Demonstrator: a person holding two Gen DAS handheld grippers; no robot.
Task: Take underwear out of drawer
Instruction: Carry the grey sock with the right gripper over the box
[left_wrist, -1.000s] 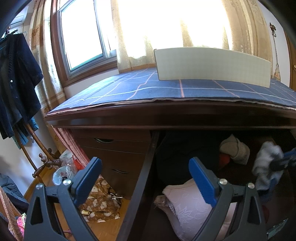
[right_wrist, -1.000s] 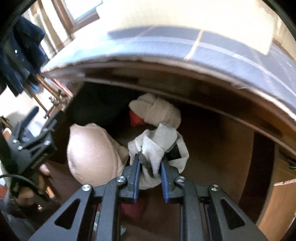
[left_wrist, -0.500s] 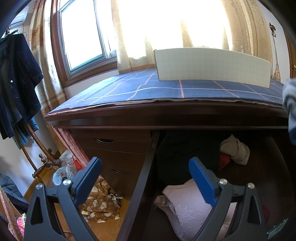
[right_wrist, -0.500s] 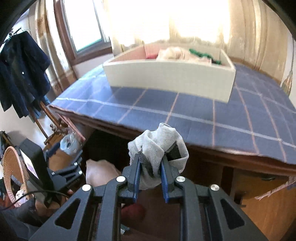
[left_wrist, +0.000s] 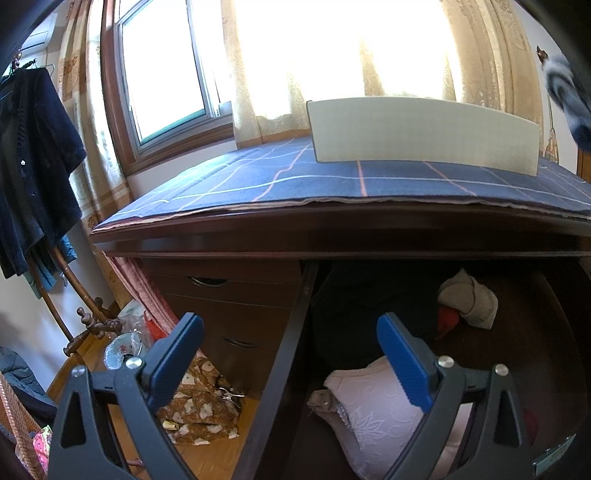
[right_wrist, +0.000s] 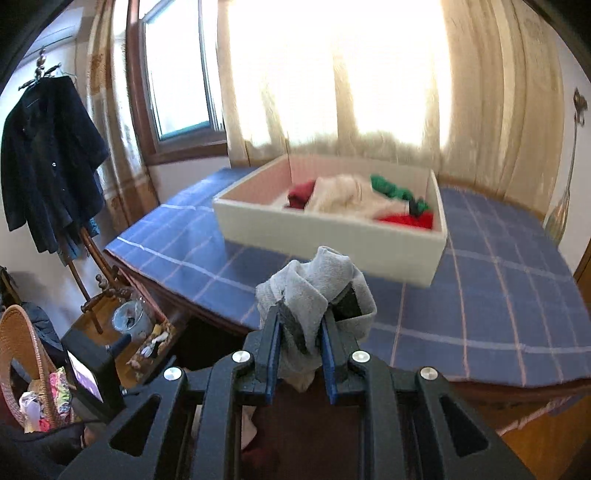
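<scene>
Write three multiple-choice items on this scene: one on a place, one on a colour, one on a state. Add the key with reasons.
1. Where does the white box stand?
A. on the floor
B. on the blue checked cloth
C. inside the drawer

2. What colour is the garment in the right gripper?
A. grey
B. green
C. yellow

3. How do the left gripper's jaws stand?
A. shut on a sock
B. shut on the pink bra
C. open, holding nothing

Key: 1 B, the box sits on the cloth that covers the desk top. 2 A, the cloth pinched between the blue pads is grey. 3 C, the pads stand wide apart above the open drawer with nothing between them.
</scene>
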